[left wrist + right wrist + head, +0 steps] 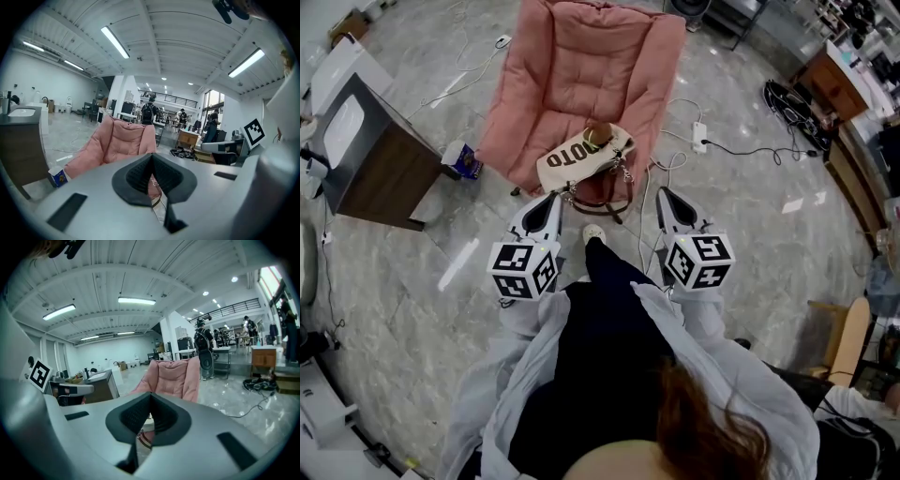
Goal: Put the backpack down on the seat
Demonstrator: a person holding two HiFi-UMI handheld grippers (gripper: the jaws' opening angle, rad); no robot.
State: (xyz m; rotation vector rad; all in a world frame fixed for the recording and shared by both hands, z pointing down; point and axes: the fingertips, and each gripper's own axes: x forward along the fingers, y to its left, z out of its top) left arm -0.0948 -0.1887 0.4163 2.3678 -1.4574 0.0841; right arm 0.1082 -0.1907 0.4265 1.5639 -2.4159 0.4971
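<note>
A cream backpack [581, 150] with dark lettering and brown straps lies on the front of the pink padded chair's seat [581, 66]; a brown round thing rests on top of it. My left gripper [557, 195] is shut just short of the bag's near left corner, beside its chain. My right gripper [660, 192] is shut too, off the chair's right front edge and apart from the bag. In the left gripper view the jaws [151, 161] meet in front of the chair [117, 143]. The right gripper view shows closed jaws [150, 401] and the chair [173, 376] behind them.
A dark cabinet with a white basin [366, 150] stands at the left, with a small blue box [464, 161] on the floor beside the chair. A power strip and cables [700, 136] lie to the right. A wooden cabinet [834, 84] stands at the far right.
</note>
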